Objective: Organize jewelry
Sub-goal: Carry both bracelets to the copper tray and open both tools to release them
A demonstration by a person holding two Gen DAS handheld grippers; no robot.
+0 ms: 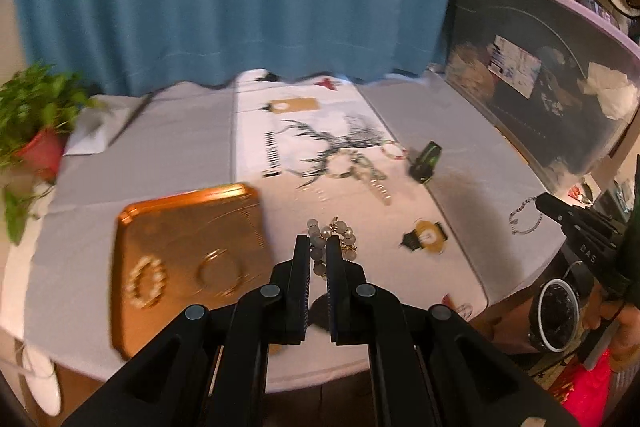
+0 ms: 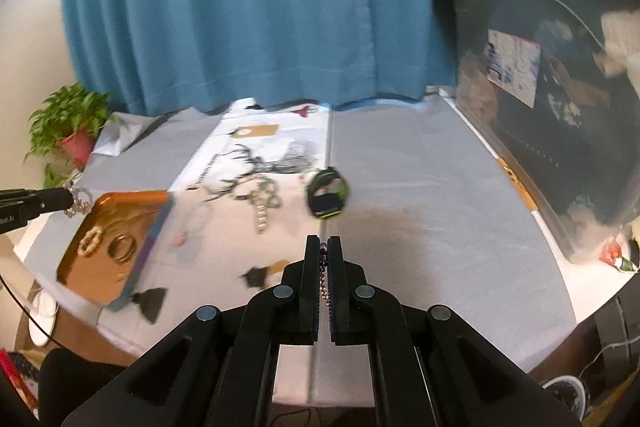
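Beads fill the narrow gap between our left gripper [image 1: 319,247] tips: a grey-and-pearl beaded bracelet [image 1: 334,239] is pinched there, carried above the cloth-covered table [image 1: 160,155] just to the right of the orange tray [image 1: 188,259]. Our right gripper [image 2: 324,249] is likewise clenched, on a thin silver chain bracelet [image 1: 524,217] that dangles from its tips in the left view and shows only as a few links between the pads in its own view.

We judge the step in hand to be carrying both pieces to the tray, where a pearl bracelet [image 1: 146,281] and a gold bangle [image 1: 220,271] already lie. To do it well, we should bring the left piece over a bare part of the tray, lower it until the beads nearly touch, then let go, so that it does not roll onto the other pieces or off the raised rim. The chain should follow separately, to avoid tangling.

More jewelry [image 1: 360,167] remains on the printed cloth, near a black-and-green watch [image 2: 327,195].

As for writing, the right gripper's side reads "DAS" [image 1: 588,254] in the left view; other lettering is too blurred to read.
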